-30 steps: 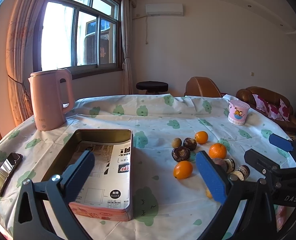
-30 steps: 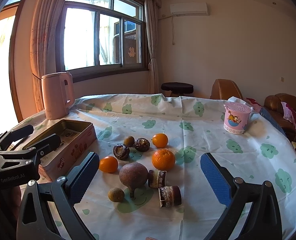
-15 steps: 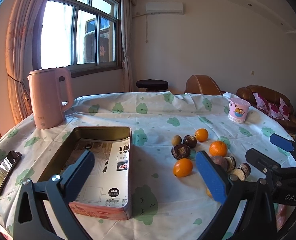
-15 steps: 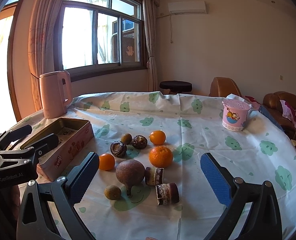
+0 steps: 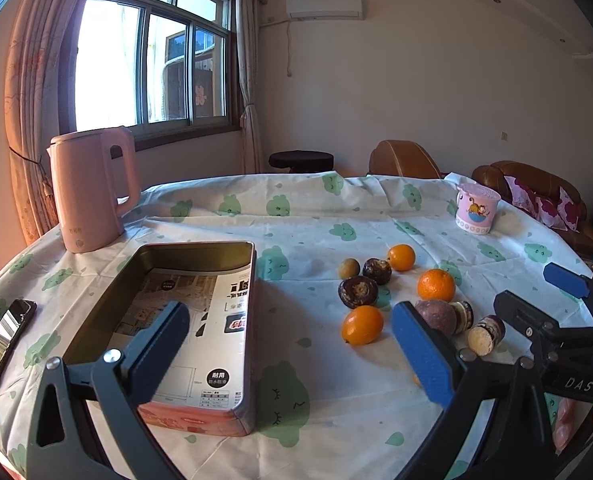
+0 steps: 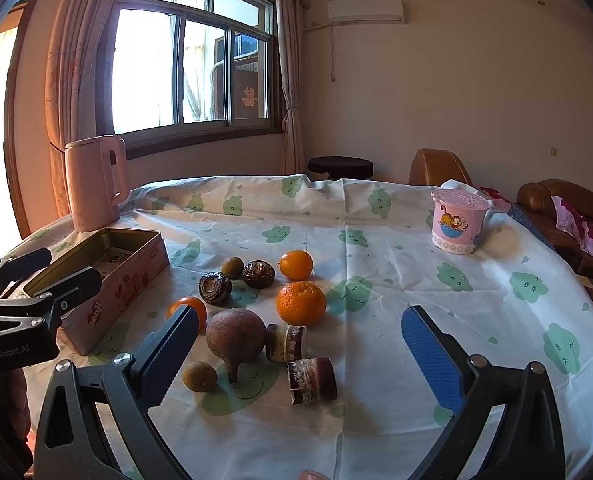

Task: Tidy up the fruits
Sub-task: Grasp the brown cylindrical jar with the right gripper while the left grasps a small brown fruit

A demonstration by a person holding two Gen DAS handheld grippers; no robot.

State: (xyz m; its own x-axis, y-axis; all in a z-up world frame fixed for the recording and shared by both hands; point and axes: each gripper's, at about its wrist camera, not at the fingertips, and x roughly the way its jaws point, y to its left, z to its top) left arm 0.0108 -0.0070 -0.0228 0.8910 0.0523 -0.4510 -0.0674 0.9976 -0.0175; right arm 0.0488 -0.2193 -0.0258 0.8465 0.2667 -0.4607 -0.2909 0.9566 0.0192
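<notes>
The fruits (image 6: 264,312) lie loose on the tablecloth (image 6: 416,280), right of the empty tin (image 5: 168,320). Both the right gripper (image 6: 296,356) and left gripper (image 5: 288,344) gape wide, holding nothing. Round oranges (image 6: 300,303) may roll if nudged.

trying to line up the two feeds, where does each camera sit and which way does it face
Left wrist: sits on the left gripper, looking forward over the open tin box toward the window; its own jaws stand open, and the right gripper shows at the right edge.
Right wrist: sits on the right gripper, looking over the fruit cluster, large orange central; jaws open, and the left gripper shows at the left edge.
Shared: tin box, fruits, pink kettle, pink cup, window.
</notes>
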